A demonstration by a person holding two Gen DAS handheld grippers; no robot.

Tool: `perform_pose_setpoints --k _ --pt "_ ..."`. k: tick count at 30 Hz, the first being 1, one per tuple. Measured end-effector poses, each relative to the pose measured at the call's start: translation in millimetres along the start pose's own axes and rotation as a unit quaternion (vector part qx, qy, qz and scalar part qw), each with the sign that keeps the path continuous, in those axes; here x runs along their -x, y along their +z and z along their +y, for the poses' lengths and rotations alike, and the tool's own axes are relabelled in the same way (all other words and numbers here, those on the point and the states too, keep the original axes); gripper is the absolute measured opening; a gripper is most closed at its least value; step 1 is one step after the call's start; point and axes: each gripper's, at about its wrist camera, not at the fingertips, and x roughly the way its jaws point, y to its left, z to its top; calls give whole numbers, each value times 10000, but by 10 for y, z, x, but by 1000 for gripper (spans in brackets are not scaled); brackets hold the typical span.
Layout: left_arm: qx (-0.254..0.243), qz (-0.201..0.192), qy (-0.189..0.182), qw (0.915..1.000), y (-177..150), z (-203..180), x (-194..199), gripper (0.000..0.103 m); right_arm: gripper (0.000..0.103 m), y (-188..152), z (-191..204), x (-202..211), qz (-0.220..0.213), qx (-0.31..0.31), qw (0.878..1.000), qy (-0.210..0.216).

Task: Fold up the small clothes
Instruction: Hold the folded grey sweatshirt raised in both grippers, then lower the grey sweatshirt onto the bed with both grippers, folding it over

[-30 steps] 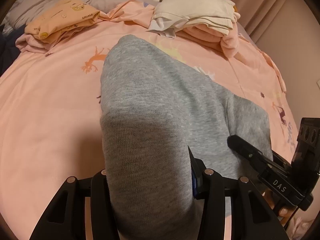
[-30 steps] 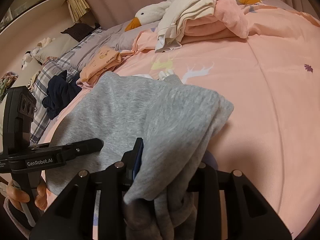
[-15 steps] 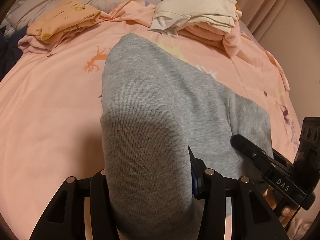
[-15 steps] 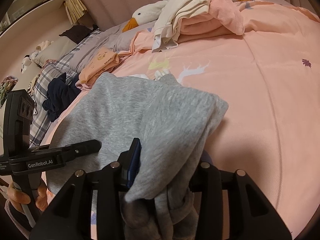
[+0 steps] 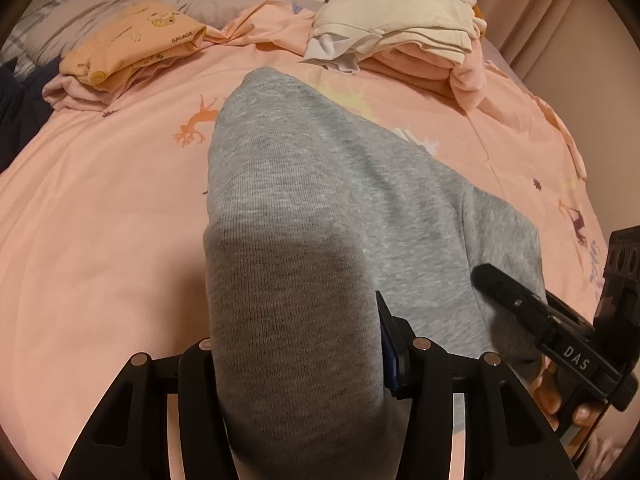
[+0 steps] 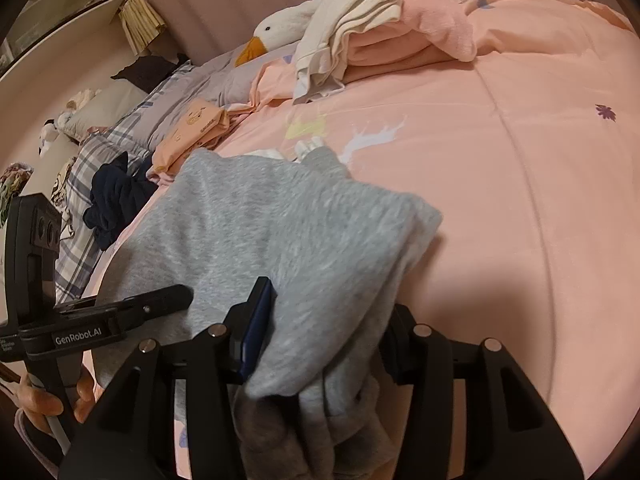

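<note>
On the left, my left fingers point(image 5: 296, 360) stand half apart with the grey knitted cotton garment point(image 5: 320, 208) between them, draped onto the pink printed bed cover point(image 5: 100, 220). On the right, my right fingers point(image 6: 320, 344) are opening around its bunched edge. I judge this fold laid; next, withdraw cleanly.

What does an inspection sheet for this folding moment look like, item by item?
Surface: pink printed bed cover, wrinkled.
Job's things: grey garment doubled over on the cover, near edge between both grippers.
Clutter: folded orange cloth, white and pink folded pile, dark blue garment, goose plush.
Grippers: left gripper around the grey edge; right gripper jaws opening, cloth between them.
Cables: nothing seen.
Surroundings: plaid bedding, curtain.
</note>
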Motion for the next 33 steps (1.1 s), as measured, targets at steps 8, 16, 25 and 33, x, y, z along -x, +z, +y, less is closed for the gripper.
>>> perform_pose_setpoints --k 8,16,25,33 --pt "-84 -44 102 9999 -18 -19 19 50 51 2 -43 10 18 -81 10000 22" --pt "-116 -75 162 9998 -48 -20 46 53 53 4 -75 5 26 -106 9999 8" --pt "-152 -114 253 9995 -96 -3 94 55 55 10 -134 9 26 -167 9998 -55" --pt "-192 -167 385 9989 -152 18 149 58 56 34 -208 22 1 -295 9994 -166"
